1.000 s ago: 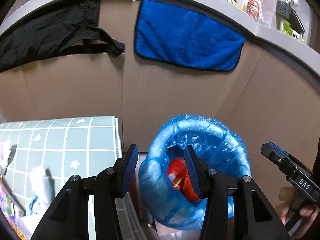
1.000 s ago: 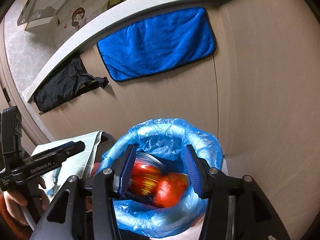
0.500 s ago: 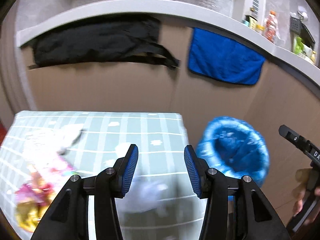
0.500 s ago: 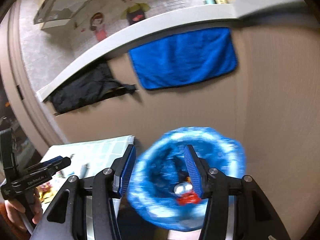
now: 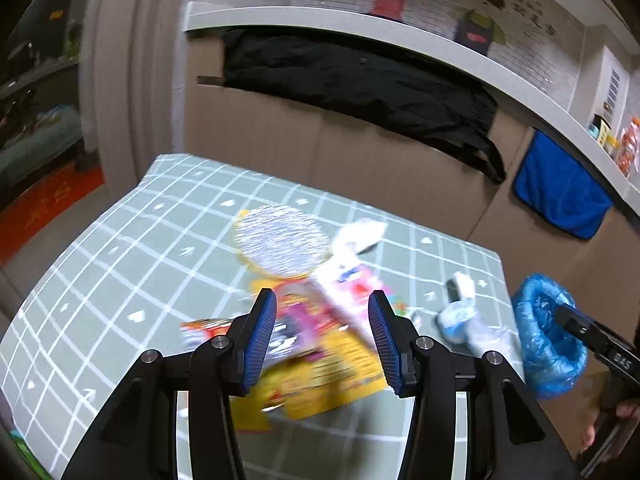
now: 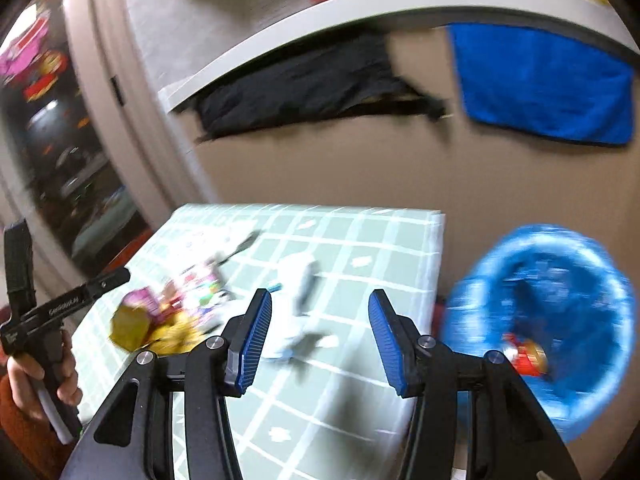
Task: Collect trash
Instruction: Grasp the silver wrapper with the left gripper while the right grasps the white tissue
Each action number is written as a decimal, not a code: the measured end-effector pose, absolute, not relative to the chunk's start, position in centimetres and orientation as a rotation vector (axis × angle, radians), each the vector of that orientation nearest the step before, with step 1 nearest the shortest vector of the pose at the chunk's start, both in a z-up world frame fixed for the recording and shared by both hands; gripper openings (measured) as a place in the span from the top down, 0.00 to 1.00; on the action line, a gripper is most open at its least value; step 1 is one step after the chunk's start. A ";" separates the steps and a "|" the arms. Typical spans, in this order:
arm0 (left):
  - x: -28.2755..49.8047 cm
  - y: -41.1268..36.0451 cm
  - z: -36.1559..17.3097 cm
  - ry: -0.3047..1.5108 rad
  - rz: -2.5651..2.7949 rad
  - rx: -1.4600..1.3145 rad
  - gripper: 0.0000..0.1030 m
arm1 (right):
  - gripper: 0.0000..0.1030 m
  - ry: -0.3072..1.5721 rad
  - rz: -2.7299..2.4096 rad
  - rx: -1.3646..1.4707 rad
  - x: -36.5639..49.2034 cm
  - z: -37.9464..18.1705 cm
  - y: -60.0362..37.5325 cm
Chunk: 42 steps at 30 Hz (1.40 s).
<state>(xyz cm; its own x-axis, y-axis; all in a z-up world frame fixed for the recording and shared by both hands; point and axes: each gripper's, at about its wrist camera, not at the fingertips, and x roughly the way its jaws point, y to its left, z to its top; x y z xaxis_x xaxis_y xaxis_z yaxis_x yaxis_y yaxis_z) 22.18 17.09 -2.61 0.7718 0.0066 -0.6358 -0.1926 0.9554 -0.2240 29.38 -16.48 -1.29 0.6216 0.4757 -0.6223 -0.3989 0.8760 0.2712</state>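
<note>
A table with a green checked cloth [image 5: 120, 240] [image 6: 360, 240] carries a heap of trash: yellow and pink snack wrappers [image 5: 320, 344] [image 6: 168, 316], a silver foil lid [image 5: 284, 240] and crumpled white tissue [image 5: 356, 240] [image 6: 296, 292]. My left gripper [image 5: 322, 340] hovers open above the wrappers, nothing between its blue pads. My right gripper [image 6: 318, 340] is open over the table's right part, near the white tissue. The bin with a blue bag [image 5: 548, 344] [image 6: 540, 320] stands beside the table's right edge and holds red trash [image 6: 528, 354].
A brown panel wall with a black cloth [image 5: 360, 80] and a blue towel [image 5: 560, 196] [image 6: 544, 80] draped from a white ledge runs behind the table. A clear plastic bit [image 5: 468, 320] lies near the table's right edge. A doorway opens at the left.
Both grippers have swung left, away from the blue-bagged bin and over the table. The bin has slid to the right in both views; the trash heap has come under the left gripper.
</note>
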 end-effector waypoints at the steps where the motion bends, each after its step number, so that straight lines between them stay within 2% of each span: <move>1: 21.7 17.8 -2.8 0.684 0.110 -0.290 0.53 | 0.53 0.759 0.528 0.099 29.6 -1.7 -15.2; 10: 18.9 22.4 -4.4 0.702 0.162 -0.304 0.53 | 0.53 0.857 0.515 0.071 33.9 -5.4 -9.4; 17: 18.5 22.1 -4.9 0.712 0.016 -0.277 0.53 | 0.53 0.958 0.529 0.045 35.5 -8.5 -6.9; 24: 19.5 20.1 -5.4 0.738 -0.038 -0.198 0.53 | 0.53 0.967 0.575 -0.022 34.6 -8.6 -6.2; 28: 20.0 19.9 -5.4 0.740 -0.036 -0.165 0.53 | 0.61 0.964 0.599 -0.033 33.8 -8.4 -6.2; 31: 21.0 20.4 -5.4 0.762 -0.057 -0.159 0.53 | 0.63 0.965 0.619 -0.012 33.1 -8.2 -6.9; 37: 23.2 20.5 -7.1 0.858 -0.081 -0.158 0.53 | 0.63 0.931 0.615 0.025 30.7 -6.7 -9.2; 42: 24.8 21.4 -8.8 0.923 -0.047 -0.264 0.53 | 0.63 0.917 0.597 0.068 29.2 -5.9 -11.2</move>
